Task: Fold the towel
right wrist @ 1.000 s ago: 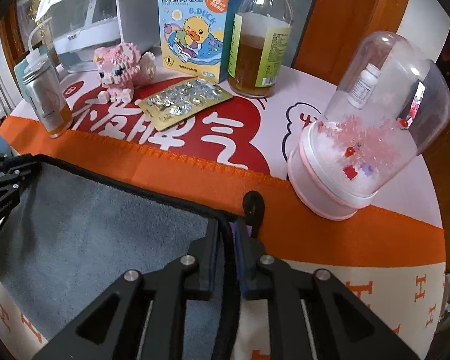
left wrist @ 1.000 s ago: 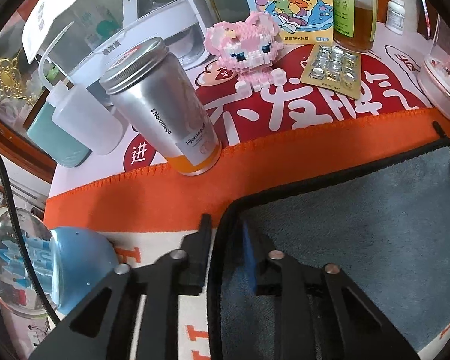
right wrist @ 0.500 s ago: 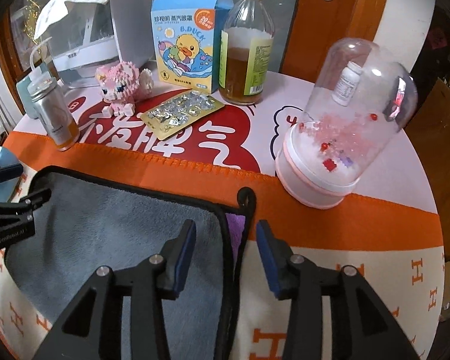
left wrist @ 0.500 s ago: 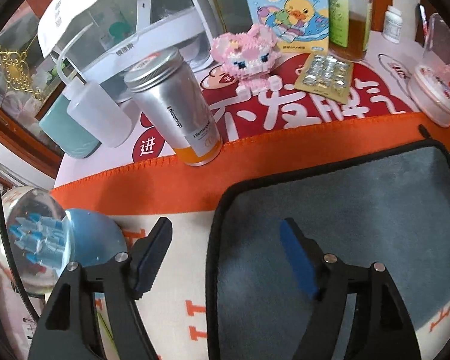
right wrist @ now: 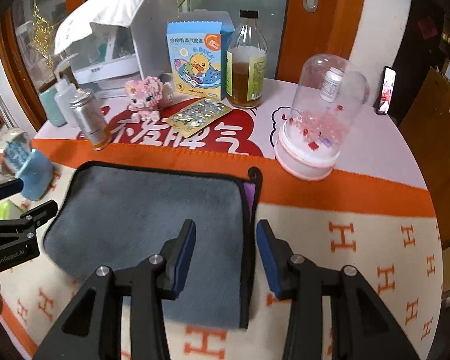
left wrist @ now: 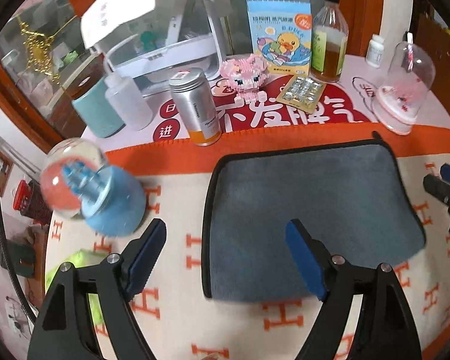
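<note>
A grey towel (left wrist: 309,207) with black edging lies folded flat on the cream and orange tablecloth; it also shows in the right wrist view (right wrist: 153,225), with a purple layer at its right edge. My left gripper (left wrist: 225,258) is open and empty, above the towel's left edge near its front. My right gripper (right wrist: 225,255) is open and empty, above the towel's right edge. Each gripper shows at the margin of the other's view.
Behind the towel stand a silver can (left wrist: 196,106), a pink block toy (left wrist: 246,73), a blister pack (left wrist: 303,93), a duck box (right wrist: 196,60), a glass bottle (right wrist: 246,66) and a pink-based dome (right wrist: 318,123). A blue-based globe (left wrist: 93,189) sits left.
Both grippers opened, let go of the towel's far corners and drew back toward me and upward. The towel now lies flat, folded.
</note>
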{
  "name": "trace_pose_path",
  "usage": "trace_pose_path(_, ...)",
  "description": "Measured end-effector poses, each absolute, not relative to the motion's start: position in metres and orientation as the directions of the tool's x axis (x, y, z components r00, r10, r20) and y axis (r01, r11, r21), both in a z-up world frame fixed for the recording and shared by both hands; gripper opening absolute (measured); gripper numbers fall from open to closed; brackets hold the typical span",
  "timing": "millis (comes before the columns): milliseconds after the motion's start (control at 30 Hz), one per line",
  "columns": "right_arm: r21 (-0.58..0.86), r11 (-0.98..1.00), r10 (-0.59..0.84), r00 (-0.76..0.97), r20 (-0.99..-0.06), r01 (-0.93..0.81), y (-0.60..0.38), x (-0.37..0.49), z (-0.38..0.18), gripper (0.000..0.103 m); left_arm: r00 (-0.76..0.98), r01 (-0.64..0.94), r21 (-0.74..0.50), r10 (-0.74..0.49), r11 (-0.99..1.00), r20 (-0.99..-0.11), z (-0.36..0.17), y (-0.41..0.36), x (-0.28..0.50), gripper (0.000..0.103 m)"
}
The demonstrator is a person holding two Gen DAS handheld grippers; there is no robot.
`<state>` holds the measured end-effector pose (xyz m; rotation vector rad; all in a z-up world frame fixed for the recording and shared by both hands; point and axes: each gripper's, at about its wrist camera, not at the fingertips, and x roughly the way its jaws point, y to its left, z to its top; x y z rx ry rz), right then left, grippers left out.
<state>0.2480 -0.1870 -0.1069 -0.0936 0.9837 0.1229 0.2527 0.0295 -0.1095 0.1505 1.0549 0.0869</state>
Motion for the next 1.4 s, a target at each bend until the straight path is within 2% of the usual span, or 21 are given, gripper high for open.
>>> trace_pose_path(100, -0.021, 0.991, 0.059, 0.563, -0.824, -0.135, -0.183, 0.221, -0.094, 0.054, 0.495, -0.012, 0.145, 0.131, 0.989, -0.859, -0.098, 0.03, 0.231, 0.081)
trace_pose_path(167, -0.018, 0.991, 0.06, 0.568, -0.821, -0.132, -0.182, 0.208, -0.087, 0.056, 0.497, -0.011, 0.13, 0.118, 0.991, -0.86, -0.09, 0.029, 0.216, 0.081)
trace_pose_path(667, 0.025, 0.994, 0.083, 0.561, -0.823, -0.109, -0.174, 0.107, -0.045, 0.058, 0.541, -0.021, 0.066, 0.067, 0.998, -0.838, -0.036, 0.021, 0.103, 0.087)
trace_pose_path(767, 0.029, 0.994, 0.085, 0.568, -0.819, -0.108, -0.173, 0.089, -0.039, 0.063, 0.552, -0.015, 0.061, 0.059, 0.998, -0.832, -0.028, 0.02, 0.084, 0.091)
trace_pose_path(1033, 0.049, 0.993, 0.104, 0.586, -0.804, -0.11, -0.167, 0.047, -0.017, 0.066, 0.583, 0.001, 0.043, 0.034, 0.999, -0.812, -0.006, 0.017, 0.044, 0.102)
trace_pose_path(1133, 0.05, 0.993, 0.103, 0.599, -0.794, -0.106, -0.165, 0.033, -0.01, 0.07, 0.596, 0.0, 0.048, 0.039, 0.999, -0.802, 0.0, 0.018, 0.032, 0.102)
trace_pose_path(1400, 0.035, 0.996, 0.079, 0.619, -0.781, -0.084, -0.159, 0.005, -0.001, 0.071, 0.589, -0.003, 0.045, 0.039, 0.999, -0.807, -0.001, 0.021, 0.006, 0.102)
